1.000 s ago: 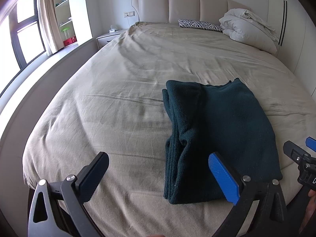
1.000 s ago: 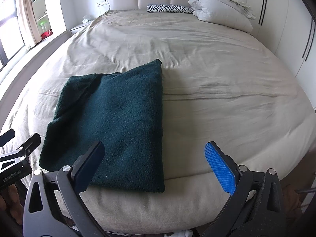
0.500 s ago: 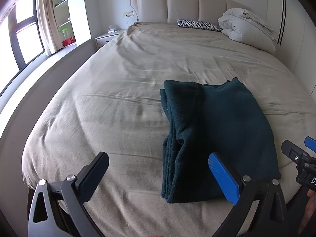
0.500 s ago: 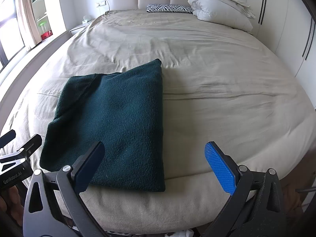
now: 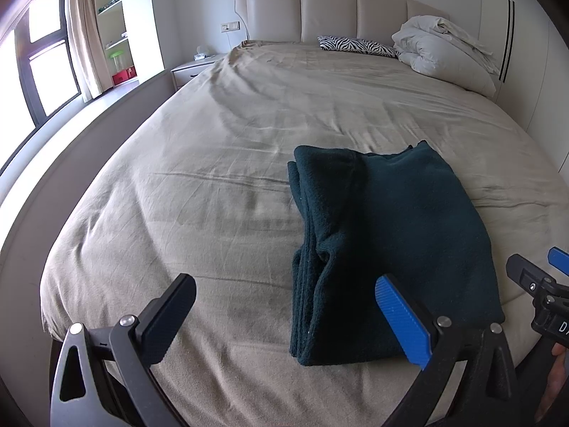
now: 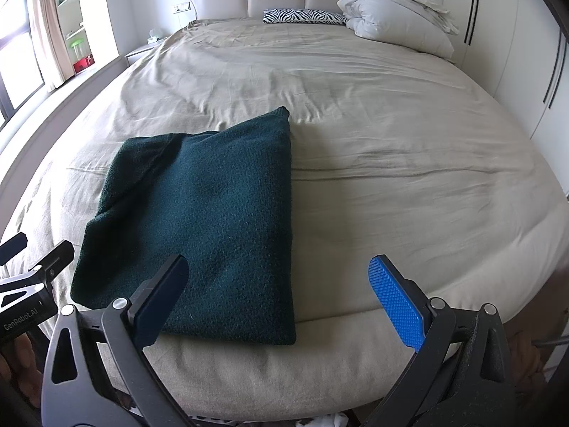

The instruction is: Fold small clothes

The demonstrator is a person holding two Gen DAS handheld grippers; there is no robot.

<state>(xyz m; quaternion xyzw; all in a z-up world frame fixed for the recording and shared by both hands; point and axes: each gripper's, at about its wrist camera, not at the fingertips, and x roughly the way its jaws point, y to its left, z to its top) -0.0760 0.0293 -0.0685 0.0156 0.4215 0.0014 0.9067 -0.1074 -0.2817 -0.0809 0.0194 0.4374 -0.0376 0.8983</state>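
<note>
A round bed (image 5: 213,185) covered in a beige sheet fills the room, and I am looking across it from its near edge. At far left, a window and curtain stand beside open shelves (image 5: 113,35) holding a few small items too blurred to name, a red box among them. Next comes a bedside table (image 5: 193,69) with a tissue box on top.

In the foreground on the left, the left gripper (image 5: 284,315) hangs above the sheet with its jaws spread wide and nothing between them. Its black finger sits over bare sheet; its blue finger sits over the near left corner of the garment.

That garment, a dark green fleece garment (image 6: 202,220), lies folded into a neat rectangle near the bed's front edge, its long axis running away from me toward the headboard (image 5: 338,10). Its stacked layer edges face left (so the left gripper is nearest them), while the smooth folded side faces right.

The right gripper (image 6: 284,295) also gapes wide and empty, straddling the garment's near right corner: black finger over the fleece, blue finger over bare sheet. In my judgement a further fold would bring the near short edge toward the far one.

At the head of the bed lie a zebra-print pillow (image 5: 355,44) and, far right, a bundled white duvet (image 5: 444,53).
</note>
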